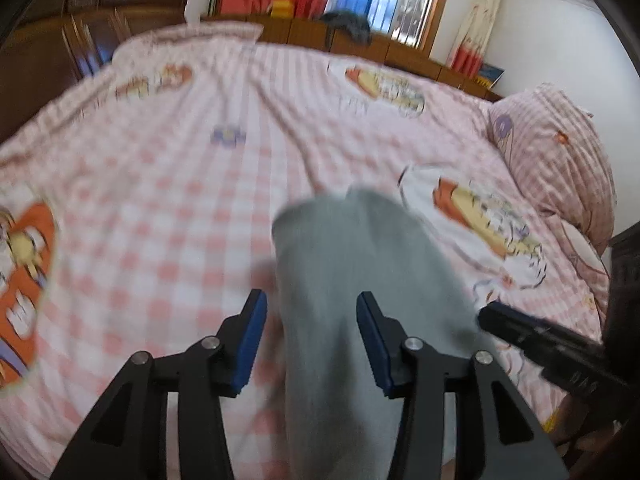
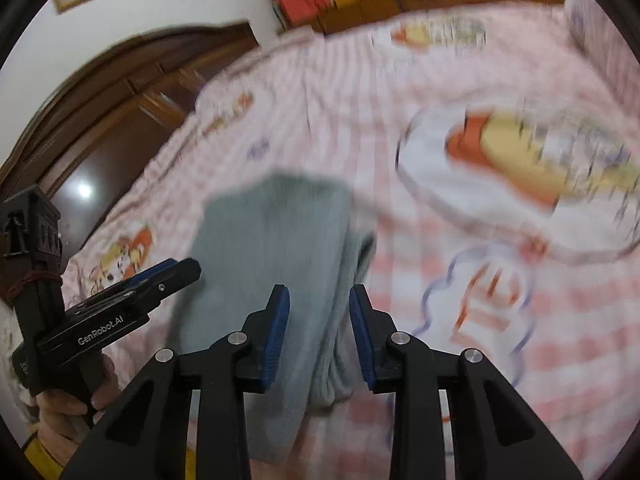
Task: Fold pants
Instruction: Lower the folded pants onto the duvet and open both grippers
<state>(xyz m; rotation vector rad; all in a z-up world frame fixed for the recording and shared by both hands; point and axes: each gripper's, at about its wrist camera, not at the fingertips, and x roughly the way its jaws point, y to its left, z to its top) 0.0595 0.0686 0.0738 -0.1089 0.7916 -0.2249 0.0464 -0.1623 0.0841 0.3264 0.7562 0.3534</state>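
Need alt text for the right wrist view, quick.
Open right gripper with blue pads straddles folded grey-green knit pants lying on a pink-and-white checked cartoon-print bedsheet. The black left gripper, held in a hand, sits at the pants' left edge. The image is motion-blurred.

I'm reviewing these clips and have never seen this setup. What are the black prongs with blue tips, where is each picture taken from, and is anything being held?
No robot here: a person holds a hand-held gripper in each hand, each with a fisheye camera looking along its two fingers. The prongs are those fingers, with blue pads. One picture is from the left gripper, the other from the right gripper. The right view also shows the left gripper and the hand holding it. Grey pants lie on a bed with a pink checked sheet. The pants pass between both pairs of fingers, but the pads stand apart from the cloth, so neither seems to grip it.
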